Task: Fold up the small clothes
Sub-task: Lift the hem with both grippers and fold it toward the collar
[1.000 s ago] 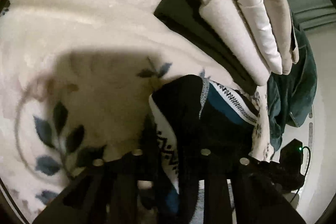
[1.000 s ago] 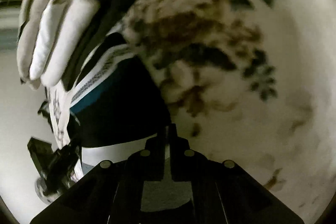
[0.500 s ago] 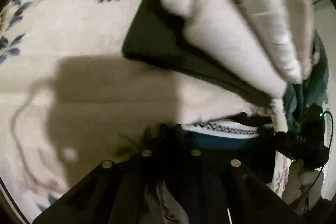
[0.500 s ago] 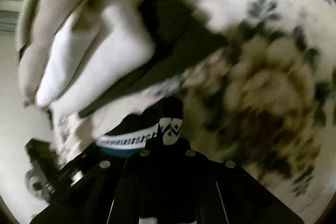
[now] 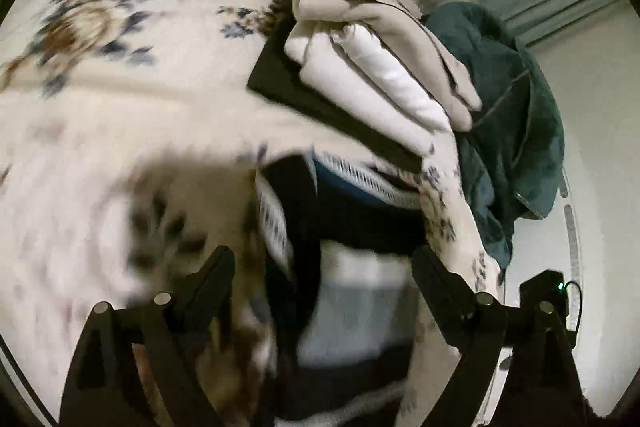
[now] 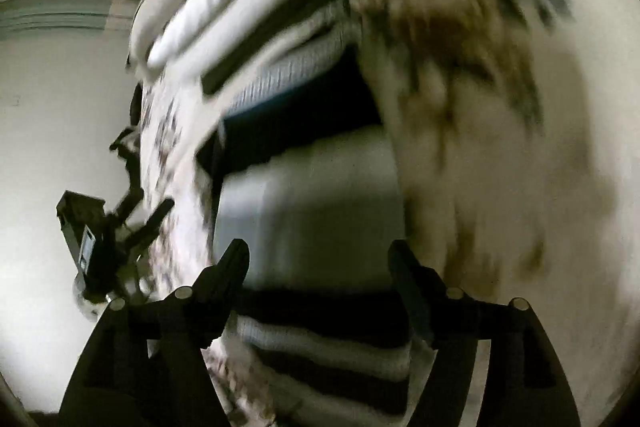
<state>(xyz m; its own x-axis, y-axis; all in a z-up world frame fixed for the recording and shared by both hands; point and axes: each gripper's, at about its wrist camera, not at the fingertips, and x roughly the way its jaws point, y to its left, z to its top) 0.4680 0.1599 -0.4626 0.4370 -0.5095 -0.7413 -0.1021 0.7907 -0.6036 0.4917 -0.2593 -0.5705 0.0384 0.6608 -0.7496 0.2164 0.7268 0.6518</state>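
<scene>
Floral bedspread [image 5: 168,75] under me, both my grippers, left [image 5: 324,267] and right [image 6: 320,259], are opening, releasing the dark patterned garment [image 5: 360,211]; next I am squaring its fold.

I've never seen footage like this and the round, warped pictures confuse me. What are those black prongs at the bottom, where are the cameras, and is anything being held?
A person holds a two-finger gripper in each hand; each carries a fisheye camera looking along its fingers. The prongs are the left gripper and right gripper. Both are opening, their pads pressing nothing. Between them lies a dark patterned garment on a floral bedspread. Beyond it sits a stack of folded beige and white clothes, with a teal cloth behind.
</scene>
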